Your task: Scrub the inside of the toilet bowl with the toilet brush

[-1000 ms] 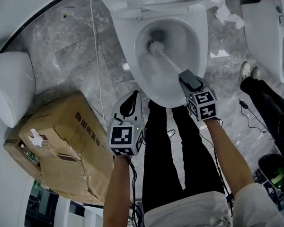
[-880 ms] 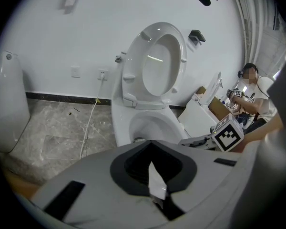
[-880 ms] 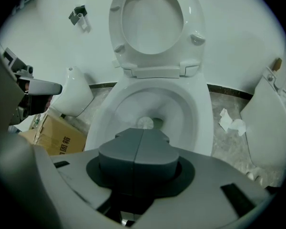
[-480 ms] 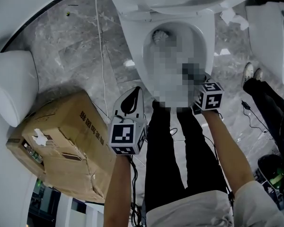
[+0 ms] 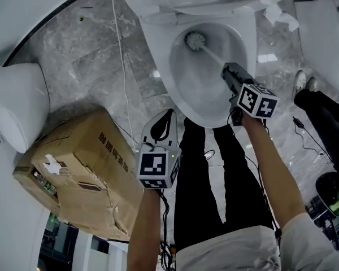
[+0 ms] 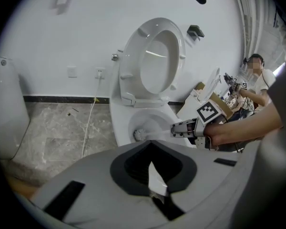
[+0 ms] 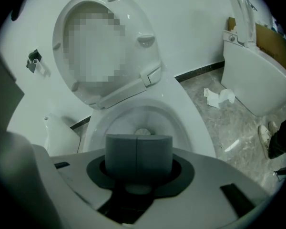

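Because scrubbing needs reach, holds right gripper (image 5: 231, 73) clamped on brush (image 5: 193, 39) handle, bristles against bowl (image 5: 241, 38) wall far ahead, and left gripper (image 5: 164, 117) closed, empty, idle short of the rim.

The white glazed ceramic toilet bowl (image 5: 164, 61) is gleaming, smooth and glossy, while the white plastic toilet brush with a bristly head (image 5: 193, 39) is looking duller against it. The grey veined stone-look floor tiles (image 5: 90, 66) are shining with a polished finish. The brown corrugated cardboard box (image 5: 85, 168) is showing a matt, creased, torn paper surface. The black cloth trousers (image 5: 192, 196) are looking soft and matt.
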`<state>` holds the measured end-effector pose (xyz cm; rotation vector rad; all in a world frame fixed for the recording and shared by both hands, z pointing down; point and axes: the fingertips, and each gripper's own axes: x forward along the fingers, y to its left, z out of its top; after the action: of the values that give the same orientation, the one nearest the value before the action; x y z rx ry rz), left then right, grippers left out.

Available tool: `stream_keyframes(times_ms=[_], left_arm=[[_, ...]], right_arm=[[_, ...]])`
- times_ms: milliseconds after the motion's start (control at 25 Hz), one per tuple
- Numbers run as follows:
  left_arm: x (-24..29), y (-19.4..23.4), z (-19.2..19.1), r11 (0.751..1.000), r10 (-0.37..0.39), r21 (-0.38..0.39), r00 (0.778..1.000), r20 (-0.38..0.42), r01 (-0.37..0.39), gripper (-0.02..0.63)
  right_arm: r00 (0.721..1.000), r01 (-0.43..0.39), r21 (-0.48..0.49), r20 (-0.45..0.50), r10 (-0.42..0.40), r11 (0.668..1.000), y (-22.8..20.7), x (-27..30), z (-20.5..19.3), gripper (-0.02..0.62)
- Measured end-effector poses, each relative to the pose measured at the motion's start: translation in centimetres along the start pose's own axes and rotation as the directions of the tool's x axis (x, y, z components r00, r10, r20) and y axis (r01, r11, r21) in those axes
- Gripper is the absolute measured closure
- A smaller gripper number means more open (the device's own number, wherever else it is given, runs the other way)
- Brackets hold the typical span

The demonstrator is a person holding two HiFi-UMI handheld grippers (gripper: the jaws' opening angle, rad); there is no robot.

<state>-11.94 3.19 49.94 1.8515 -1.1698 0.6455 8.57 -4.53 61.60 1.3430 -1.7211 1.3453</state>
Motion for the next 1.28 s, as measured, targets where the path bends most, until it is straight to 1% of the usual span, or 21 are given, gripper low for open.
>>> stream_keyframes(times_ms=[240,440,520,600,680,840,1080,1280], left_arm=[[0.8,-1.5,1.4,1.0,-0.009,0.01,1.0,0.025,0.009,0.584],[0.7,-2.5,1.4,1.0,-0.013,0.017,1.0,0.027,0.012,0.584],[0.6,-2.5,1.0,1.0,-0.009,0.011,1.0,0.02,0.009,0.584],[0.4,-2.5,0.5,1.0,-0.003,0.009,1.0,0.013,0.003,0.584],[0.0,-2.8,0.3,1.0,0.001,0.014,1.0,0.008,-0.001,0.584],[-0.3,-3.3,0.3,1.0,0.003,0.031,1.0,0.004,-0.003,0.584],[-0.5,-3.7,0.5,1.0,0.008,0.028,1.0,0.018,-0.008,0.584],[-0.5,-4.4,-0.8,1.0,-0.003,0.001,1.0,0.009,0.003,0.584]], right_arm=[[1.0,0.018,0.012,0.011,-0.019,1.0,-1.0,-0.4,0.6,0.423],[0.999,0.039,0.016,0.023,-0.039,0.999,-1.9,-0.9,1.0,0.423],[0.998,0.063,0.036,0.02,-0.063,0.997,-2.6,-1.1,1.1,0.423],[0.996,0.086,0.077,0.013,-0.087,0.993,-3.5,-1.5,0.9,0.423],[0.995,0.095,0.096,0.01,-0.096,0.991,-3.9,-1.9,1.0,0.422],[0.993,0.115,0.079,0.003,-0.116,0.99,-4.1,-2.8,1.4,0.42],[0.991,0.134,0.059,-0.012,-0.133,0.989,-4.4,-3.6,0.5,0.417],[0.991,0.128,0.013,-0.034,-0.128,0.992,-4.9,-4.2,-1.3,0.413]])
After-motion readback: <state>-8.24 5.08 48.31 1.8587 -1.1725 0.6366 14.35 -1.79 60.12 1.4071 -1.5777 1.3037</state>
